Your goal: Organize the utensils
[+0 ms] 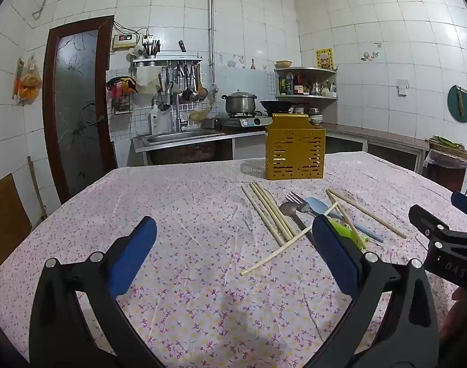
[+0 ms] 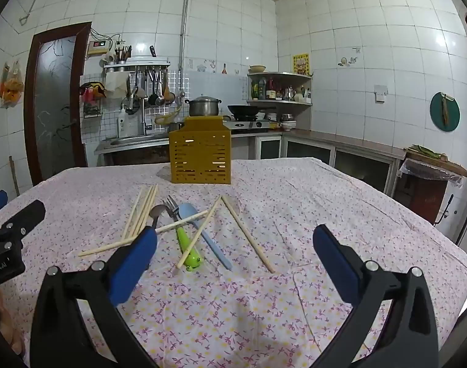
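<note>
In the lower part of each wrist view I see my grippers spread wide with nothing between the blue pads: the left gripper [image 1: 233,254] and the right gripper [image 2: 233,260] are both released above the table [image 2: 233,306], which carries a floral cloth.

Occlusions: in the left view, the left gripper's right finger pad [image 1: 334,254] covers most of the green-handled utensil [image 1: 346,231]. In the right view, the right gripper's left finger pad [image 2: 135,263] hides the lower end of the dark metal spoon [image 2: 157,211]. The other gripper is cut off at the frame edge in each view.

Count at mid-frame, right view: one group of four parallel chopsticks [image 2: 143,211] at centre left; one chopstick [image 2: 141,236] lying crosswise over the pile; one chopstick [image 2: 198,233] leaning across the green handle [image 2: 187,245]; one separate chopstick [image 2: 247,233] to the right. That gives seven, though the overlaps make the count uncertain. I also count one fork [image 2: 172,204] and one pale blue spoon [image 2: 189,210].

Beyond the pile, at frame centre, stands one yellow slotted utensil holder [image 2: 200,159]; its contents are not readable through the slots.
</note>
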`<state>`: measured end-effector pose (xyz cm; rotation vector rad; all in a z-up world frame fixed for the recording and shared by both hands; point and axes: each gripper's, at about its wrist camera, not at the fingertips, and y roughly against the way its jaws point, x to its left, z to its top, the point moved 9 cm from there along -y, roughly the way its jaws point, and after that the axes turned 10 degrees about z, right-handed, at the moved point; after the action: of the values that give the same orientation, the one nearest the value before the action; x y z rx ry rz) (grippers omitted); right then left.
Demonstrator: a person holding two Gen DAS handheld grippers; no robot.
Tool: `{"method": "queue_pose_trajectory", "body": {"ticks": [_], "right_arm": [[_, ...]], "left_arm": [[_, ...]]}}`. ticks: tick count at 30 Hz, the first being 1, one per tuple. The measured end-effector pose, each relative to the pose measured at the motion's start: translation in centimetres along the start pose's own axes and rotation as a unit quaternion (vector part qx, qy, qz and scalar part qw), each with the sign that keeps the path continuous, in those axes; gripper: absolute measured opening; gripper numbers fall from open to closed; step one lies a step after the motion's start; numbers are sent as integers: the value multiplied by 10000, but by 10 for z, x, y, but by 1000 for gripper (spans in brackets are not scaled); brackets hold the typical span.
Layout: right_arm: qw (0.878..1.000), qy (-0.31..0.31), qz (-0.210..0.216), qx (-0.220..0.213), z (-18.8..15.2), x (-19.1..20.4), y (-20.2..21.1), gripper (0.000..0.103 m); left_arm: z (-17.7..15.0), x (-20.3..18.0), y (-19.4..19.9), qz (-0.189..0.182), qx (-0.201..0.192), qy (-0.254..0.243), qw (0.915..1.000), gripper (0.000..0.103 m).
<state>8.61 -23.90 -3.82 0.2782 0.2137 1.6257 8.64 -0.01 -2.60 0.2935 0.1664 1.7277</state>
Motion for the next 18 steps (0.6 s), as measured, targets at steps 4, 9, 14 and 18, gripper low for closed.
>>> {"method": "queue_pose_trajectory", "body": {"ticks": [4, 9, 14, 18], "right_arm": [[10000, 3, -20, -26, 0, -1, 0, 99], [10000, 24, -49, -21, -5, 0, -1, 99], [10000, 9, -48, -41, -3, -1, -1, 99], [10000, -6, -55, -34, -1, -1, 1, 99]], "left_arm": [[0, 0, 1, 5, 10, 23, 10000, 98], [-4, -6, -3, 0, 77, -3, 10000, 98], [-3, -7, -3, -6, 81, -2, 10000, 98], [-3, -7, -3, -10, 88, -5, 10000, 98]]}}
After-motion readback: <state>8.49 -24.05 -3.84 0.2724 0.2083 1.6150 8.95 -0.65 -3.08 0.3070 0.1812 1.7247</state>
